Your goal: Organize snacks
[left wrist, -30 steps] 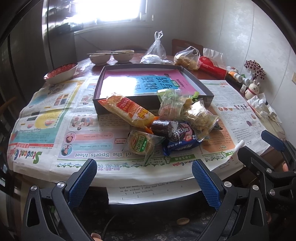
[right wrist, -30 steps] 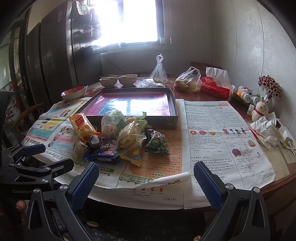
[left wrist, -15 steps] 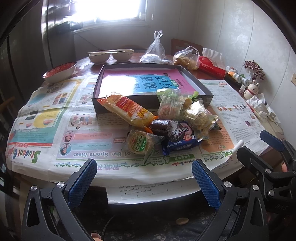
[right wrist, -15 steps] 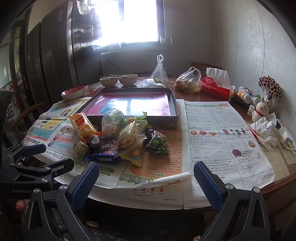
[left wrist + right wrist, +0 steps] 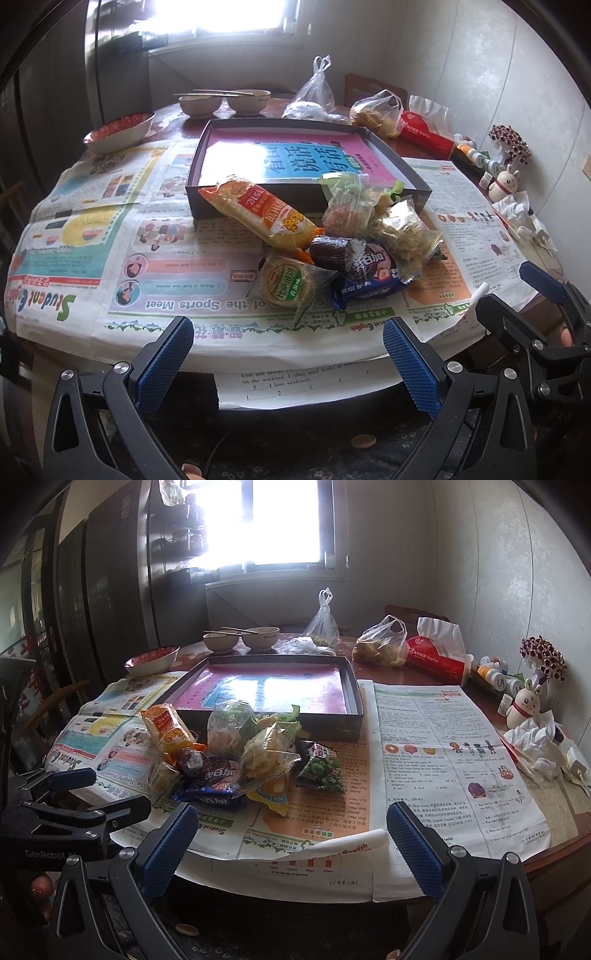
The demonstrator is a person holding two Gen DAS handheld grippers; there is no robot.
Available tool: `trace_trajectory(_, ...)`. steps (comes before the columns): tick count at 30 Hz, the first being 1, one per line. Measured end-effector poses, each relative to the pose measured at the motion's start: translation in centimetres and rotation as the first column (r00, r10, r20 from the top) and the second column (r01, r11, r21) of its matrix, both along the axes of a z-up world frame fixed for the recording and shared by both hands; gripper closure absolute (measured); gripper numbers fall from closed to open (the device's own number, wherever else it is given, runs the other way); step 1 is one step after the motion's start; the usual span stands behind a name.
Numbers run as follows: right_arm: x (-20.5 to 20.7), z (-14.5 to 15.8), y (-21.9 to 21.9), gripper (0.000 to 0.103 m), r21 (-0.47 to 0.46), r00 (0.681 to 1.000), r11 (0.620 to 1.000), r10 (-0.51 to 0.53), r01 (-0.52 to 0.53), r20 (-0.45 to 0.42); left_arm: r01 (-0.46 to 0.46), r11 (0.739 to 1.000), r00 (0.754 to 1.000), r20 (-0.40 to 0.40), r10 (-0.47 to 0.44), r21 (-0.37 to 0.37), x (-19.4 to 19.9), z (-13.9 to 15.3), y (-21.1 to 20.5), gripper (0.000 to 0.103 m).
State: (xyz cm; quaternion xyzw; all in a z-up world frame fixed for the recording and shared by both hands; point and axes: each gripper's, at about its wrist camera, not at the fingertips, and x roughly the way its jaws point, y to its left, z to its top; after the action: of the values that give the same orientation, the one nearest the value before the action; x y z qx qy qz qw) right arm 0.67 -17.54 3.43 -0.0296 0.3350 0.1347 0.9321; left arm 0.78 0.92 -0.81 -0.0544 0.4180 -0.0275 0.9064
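Note:
A pile of snacks lies on the newspaper in front of a shallow dark box [image 5: 310,197] lined with pink and blue paper. The pile holds an orange packet [image 5: 262,212], a round green-labelled pastry [image 5: 286,282], a dark blue biscuit pack [image 5: 369,273] and clear bags [image 5: 402,230]. A green pea packet [image 5: 321,768] lies at the pile's right side. My left gripper [image 5: 286,328] stands open at the table's near edge, short of the pastry and holding nothing. My right gripper [image 5: 291,812] is open too, level with the near edge, just right of the left gripper [image 5: 116,790].
Newspaper [image 5: 436,760] covers the round table. Behind the box stand two bowls with chopsticks [image 5: 240,638], a red-patterned bowl [image 5: 151,661], tied plastic bags [image 5: 380,642] and a red tissue pack [image 5: 436,653]. Small bottles, a rabbit figurine [image 5: 524,705] and crumpled tissue [image 5: 532,738] line the right edge.
The left wrist view has shifted very slightly; the snacks, the box and both open grippers stand as before.

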Motion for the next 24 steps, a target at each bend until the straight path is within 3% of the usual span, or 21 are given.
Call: trace_trajectory(24,2.6,-0.8,0.5,0.0,0.003,0.999,1.0,0.02,-0.02,-0.034,0.001,1.0,0.999,-0.04,-0.002,-0.011,2.2,-1.1,1.2,0.001)
